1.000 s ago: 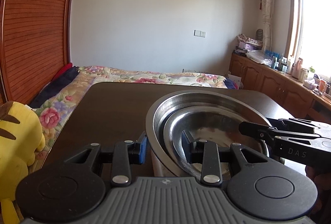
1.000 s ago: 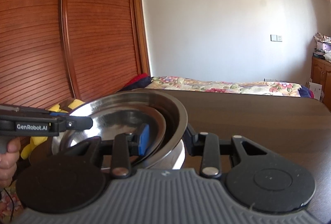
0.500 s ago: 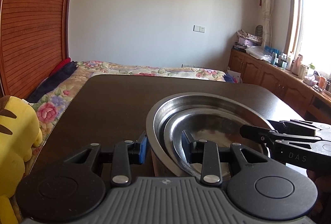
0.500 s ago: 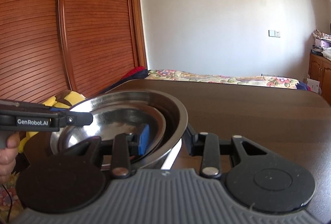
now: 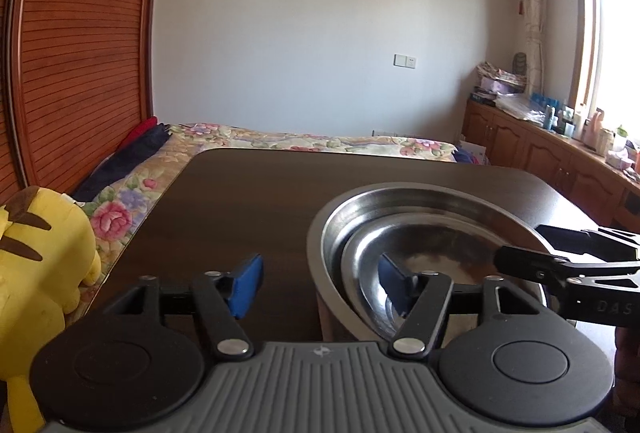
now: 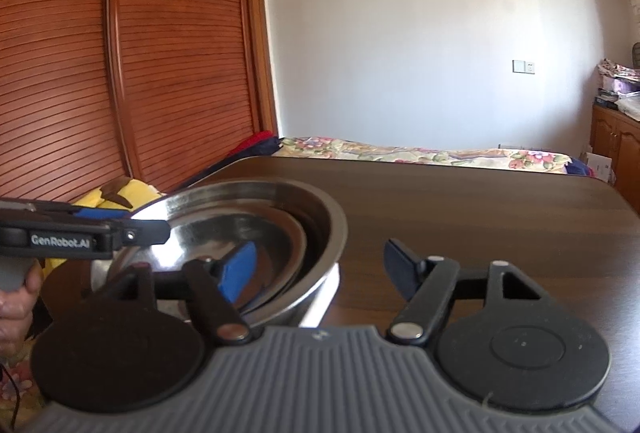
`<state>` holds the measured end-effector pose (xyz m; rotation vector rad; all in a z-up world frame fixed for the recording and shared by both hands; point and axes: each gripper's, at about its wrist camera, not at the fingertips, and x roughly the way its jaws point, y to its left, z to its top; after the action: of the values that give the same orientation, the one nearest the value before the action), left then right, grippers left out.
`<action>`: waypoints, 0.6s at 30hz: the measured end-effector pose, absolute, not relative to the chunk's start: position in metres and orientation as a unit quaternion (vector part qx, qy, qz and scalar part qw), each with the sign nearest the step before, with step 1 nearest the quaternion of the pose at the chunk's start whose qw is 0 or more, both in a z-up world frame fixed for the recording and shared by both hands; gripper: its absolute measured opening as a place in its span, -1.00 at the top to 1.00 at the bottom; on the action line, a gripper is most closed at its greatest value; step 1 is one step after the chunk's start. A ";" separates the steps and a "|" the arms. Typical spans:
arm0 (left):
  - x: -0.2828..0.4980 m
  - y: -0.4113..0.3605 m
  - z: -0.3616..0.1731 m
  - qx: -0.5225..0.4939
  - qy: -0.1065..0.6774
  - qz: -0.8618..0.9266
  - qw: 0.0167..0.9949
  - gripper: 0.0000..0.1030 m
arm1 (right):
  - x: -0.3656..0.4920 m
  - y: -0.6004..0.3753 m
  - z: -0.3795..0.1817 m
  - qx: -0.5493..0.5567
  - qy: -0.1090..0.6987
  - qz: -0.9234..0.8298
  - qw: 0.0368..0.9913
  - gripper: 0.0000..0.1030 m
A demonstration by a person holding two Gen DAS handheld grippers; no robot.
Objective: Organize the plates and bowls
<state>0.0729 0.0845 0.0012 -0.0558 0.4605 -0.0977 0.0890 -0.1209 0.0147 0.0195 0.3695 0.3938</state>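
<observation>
Surroundings: dark wooden counter [image 5: 260, 201]; yellow plush toy [image 5: 40, 257] off its near left edge; bed with floral cover [image 5: 304, 141] beyond the far edge; slatted wooden wardrobe [image 6: 160, 53] on the left; low cabinets [image 5: 532, 153] along the right wall, cluttered with small bottles (too small to tell apart).

Containers: large steel bowl [image 5: 328, 229] standing on the counter, near side. Nested inside it, a smaller steel dish [image 5: 424, 249], lying toward one wall of the bowl, not centred. No food or other contents visible in the dish.

Left gripper [image 5: 320, 283]: blue-padded fingers spread apart, straddling the bowl's near left rim, one finger outside and one inside over the dish; not clamped.

Right gripper [image 6: 316, 269]: fingers likewise spread, straddling the bowl's right rim, left finger over the dish, right finger over bare counter; holding nothing. A hand [image 6: 16, 309] grips the left tool's handle.
</observation>
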 end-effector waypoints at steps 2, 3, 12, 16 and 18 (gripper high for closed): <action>0.072 0.084 0.004 -0.024 0.225 -0.045 0.973 -0.47 | 0.087 -0.124 0.017 0.010 0.178 0.190 0.965 -0.42; 0.071 0.083 0.006 -0.022 0.224 -0.045 0.973 -0.51 | 0.086 -0.125 0.018 0.011 0.177 0.189 0.966 -0.44; 0.057 0.072 0.024 -0.003 0.199 -0.040 0.979 -0.73 | 0.071 -0.137 0.032 0.017 0.155 0.174 0.972 -0.54; 0.049 0.065 0.031 0.005 0.192 -0.045 0.980 -0.77 | 0.063 -0.142 0.039 0.019 0.140 0.163 0.976 -0.62; 0.044 0.059 0.034 0.009 0.187 -0.048 0.981 -0.84 | 0.057 -0.146 0.043 0.021 0.131 0.159 0.978 -0.74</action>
<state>0.0441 0.0593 0.0344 0.0183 0.3756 -0.0974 0.0570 -0.1463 0.0426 0.0433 0.2637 0.3206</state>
